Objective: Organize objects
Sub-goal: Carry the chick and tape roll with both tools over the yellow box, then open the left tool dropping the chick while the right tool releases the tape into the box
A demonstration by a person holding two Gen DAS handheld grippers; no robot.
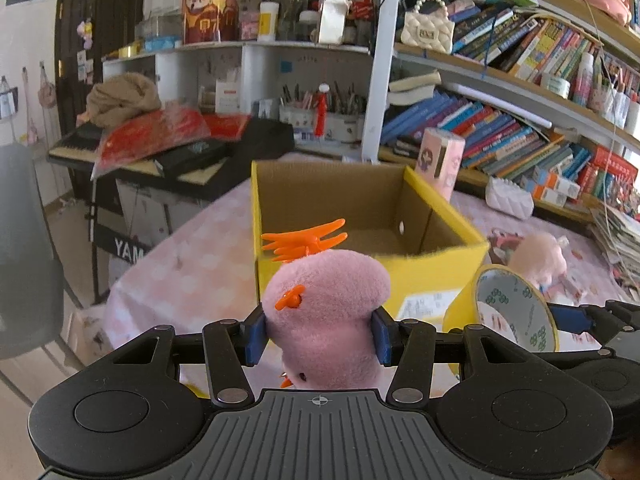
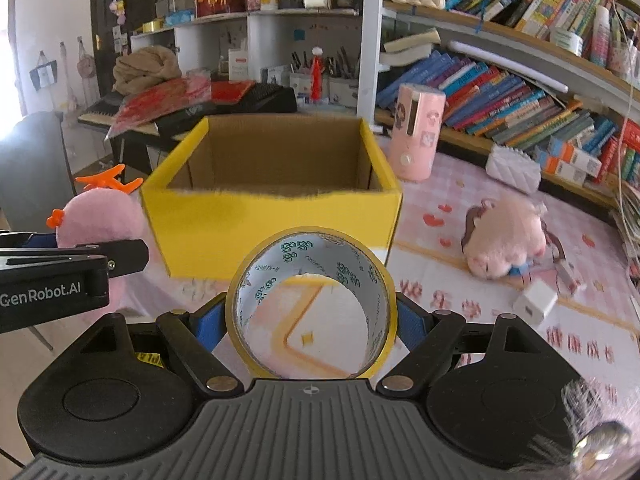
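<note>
Left wrist view: the left gripper (image 1: 320, 334) has its jaws clamped on a pink plush toy with orange plastic feet (image 1: 326, 312), feet pointing up, before the open yellow cardboard box (image 1: 360, 220).

Right wrist view: the right gripper (image 2: 311, 316) has its jaws clamped on a yellow tape roll (image 2: 311, 304), its hole facing the camera; only here a white charger cube (image 2: 535, 305) shows on the pink tabletop (image 2: 480, 320).

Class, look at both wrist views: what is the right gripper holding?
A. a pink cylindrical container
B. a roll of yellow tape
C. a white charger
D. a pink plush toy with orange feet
B. In the right wrist view, the right gripper is shut on the roll of yellow tape, its blue pads pressing both sides, in front of the yellow box.
</note>
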